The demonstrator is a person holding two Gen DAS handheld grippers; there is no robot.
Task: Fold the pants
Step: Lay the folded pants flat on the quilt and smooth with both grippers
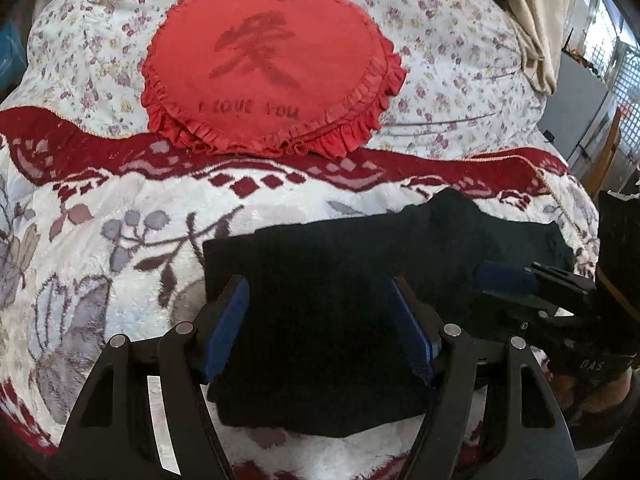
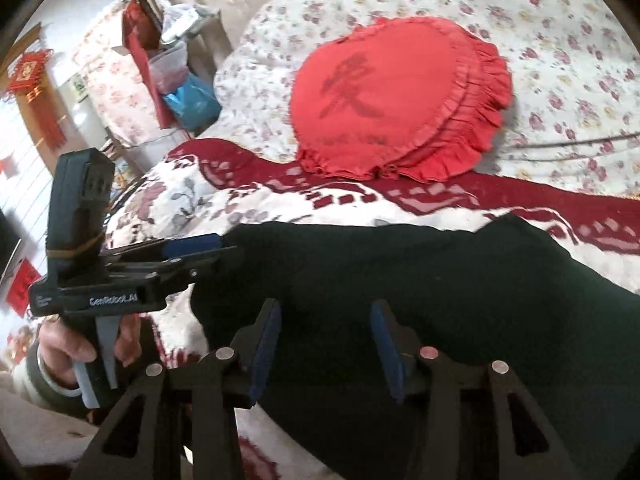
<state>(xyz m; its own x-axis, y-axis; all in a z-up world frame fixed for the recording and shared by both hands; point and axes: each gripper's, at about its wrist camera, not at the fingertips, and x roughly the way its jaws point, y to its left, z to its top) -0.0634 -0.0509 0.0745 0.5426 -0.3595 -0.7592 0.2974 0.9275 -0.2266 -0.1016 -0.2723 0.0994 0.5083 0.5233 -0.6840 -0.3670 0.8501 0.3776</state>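
Black pants [image 1: 320, 280] lie folded into a compact dark bundle on the patterned red-and-white blanket [image 1: 120, 220] that covers the near part of the bed. From the left wrist camera, the left gripper [image 1: 320, 320] hangs above the bundle with its blue pads [image 1: 228, 328] spread wide, one on each side of the cloth's near end. Nothing is pinched there; the fabric lies flat below the open jaws.

Over on the right wrist view, the right gripper [image 2: 324, 344] sits low over the same dark fabric [image 2: 440, 300], blue pads [image 2: 266, 344] parted and a clear gap between them. It looks released, the pants resting under the fingers rather than clamped in them. The left gripper [image 2: 228, 244] shows from the side here too, its tip at the left edge of the bundle, and a hand [image 2: 80, 344] wraps its grey handle, with a light sleeve cuff at the wrist.

Beyond the pants, a red heart-shaped frilled cushion [image 1: 272, 76] lies on the floral bedsheet [image 1: 460, 60], its lower frill overlapping the blanket's dark red border. A beige cloth [image 1: 536, 20] is heaped at the far right corner of the bed.

As for containers: at the bedside in the right wrist view stand a clear plastic bag [image 2: 170, 66] and a blue plastic bag [image 2: 196, 100], both bunched up; their contents are too blurred to tell. A red knot ornament [image 2: 32, 76] hangs on the wall at the far left.
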